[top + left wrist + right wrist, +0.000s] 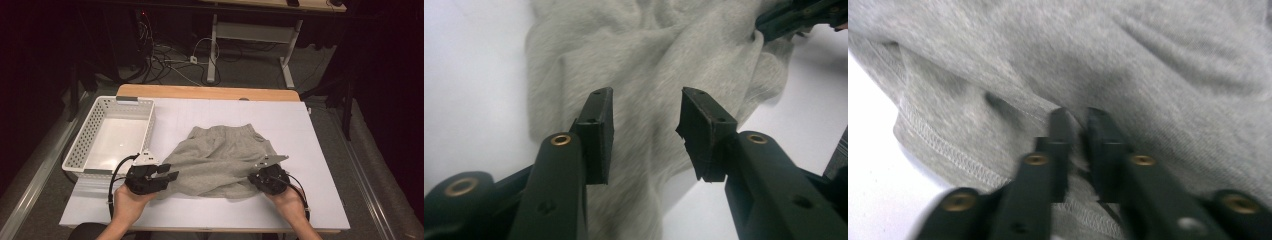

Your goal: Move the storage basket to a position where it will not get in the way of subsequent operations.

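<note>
A grey pair of shorts [220,160] lies crumpled on the white table top [310,195], waistband toward the far side. My left gripper [170,175] sits at the garment's near left edge. In the left gripper view its jaws stand apart above the grey cloth [649,60], with nothing pressed between the pads [596,125]. My right gripper [256,179] is at the near right hem. In the right gripper view it [1075,117] is shut on a pinched fold of the grey fabric [1108,55], just above the stitched hem. The right gripper [784,20] also shows at the top right of the left gripper view.
A white perforated basket [85,150] stands at the table's left, beside my left hand. A wooden strip [210,92] runs along the far edge. Beyond the table are desk legs and floor cables [170,60].
</note>
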Action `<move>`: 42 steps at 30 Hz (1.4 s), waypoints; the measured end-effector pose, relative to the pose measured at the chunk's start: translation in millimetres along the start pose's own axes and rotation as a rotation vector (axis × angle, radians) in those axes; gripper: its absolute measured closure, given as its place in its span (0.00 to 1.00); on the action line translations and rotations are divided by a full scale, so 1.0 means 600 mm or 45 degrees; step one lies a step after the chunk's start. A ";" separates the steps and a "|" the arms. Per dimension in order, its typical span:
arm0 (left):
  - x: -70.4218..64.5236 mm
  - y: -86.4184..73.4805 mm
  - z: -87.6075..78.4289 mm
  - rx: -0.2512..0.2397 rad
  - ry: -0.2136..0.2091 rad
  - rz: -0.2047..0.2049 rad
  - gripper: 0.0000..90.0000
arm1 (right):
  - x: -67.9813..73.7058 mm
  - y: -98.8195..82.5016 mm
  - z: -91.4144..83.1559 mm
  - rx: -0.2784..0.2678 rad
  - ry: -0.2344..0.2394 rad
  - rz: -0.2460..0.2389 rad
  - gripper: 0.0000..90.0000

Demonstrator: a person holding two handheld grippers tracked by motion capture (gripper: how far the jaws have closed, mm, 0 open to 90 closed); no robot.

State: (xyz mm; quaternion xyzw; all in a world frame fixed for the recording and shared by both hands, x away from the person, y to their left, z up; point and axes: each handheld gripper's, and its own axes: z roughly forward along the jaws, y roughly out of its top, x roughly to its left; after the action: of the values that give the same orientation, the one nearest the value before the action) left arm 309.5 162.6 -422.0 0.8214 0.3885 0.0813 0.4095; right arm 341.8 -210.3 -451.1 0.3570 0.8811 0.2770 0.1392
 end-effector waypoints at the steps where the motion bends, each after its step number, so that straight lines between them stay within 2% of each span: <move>1: -0.001 0.001 0.003 0.007 0.001 0.004 0.60 | 0.000 -0.001 -0.001 -0.003 0.008 -0.002 0.99; 4: 0.002 0.000 0.009 0.030 0.008 0.005 0.60 | -0.001 0.000 -0.015 -0.030 0.039 0.000 1.00; 9: 0.017 -0.005 0.018 0.066 0.014 -0.031 0.60 | 0.004 -0.002 -0.054 -0.096 0.079 -0.004 1.00; 12: 0.023 -0.006 0.026 0.095 0.029 -0.036 0.60 | 0.004 -0.006 -0.074 -0.107 0.105 0.013 1.00; 16: 0.025 -0.005 0.031 0.108 0.038 -0.041 0.60 | 0.004 -0.005 -0.090 -0.094 0.154 0.033 1.00; 19: 0.025 -0.004 0.035 0.117 0.041 -0.040 0.61 | 0.001 0.000 -0.082 -0.028 0.184 0.035 1.00; 23: 0.027 -0.005 0.039 0.127 0.046 -0.044 0.61 | -0.013 0.007 -0.038 0.059 0.158 0.038 0.99; 26: 0.030 -0.006 0.040 0.131 0.048 -0.050 0.61 | -0.023 0.009 0.000 0.105 0.083 0.045 0.93; 28: 0.032 -0.007 0.041 0.134 0.046 -0.050 0.61 | -0.027 0.008 0.011 0.087 0.077 0.061 0.91; 31: 0.031 -0.007 0.040 0.134 0.046 -0.046 0.61 | -0.023 0.005 -0.003 0.037 0.048 0.055 0.87; 36: 0.028 -0.008 0.038 0.133 0.048 -0.035 0.61 | -0.020 -0.016 -0.052 -0.058 -0.006 0.077 0.87; 39: 0.028 -0.009 0.040 0.142 0.046 -0.037 0.61 | -0.025 -0.038 -0.067 -0.048 -0.047 0.090 0.86; 42: 0.029 -0.009 0.045 0.170 0.040 -0.038 0.64 | -0.028 -0.059 -0.066 -0.022 -0.065 0.099 0.82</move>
State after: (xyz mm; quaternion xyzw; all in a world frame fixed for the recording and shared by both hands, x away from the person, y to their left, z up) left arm 330.7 160.3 -446.5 0.8395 0.4118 0.0621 0.3490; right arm 316.6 -258.4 -438.9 0.3968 0.8603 0.2807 0.1538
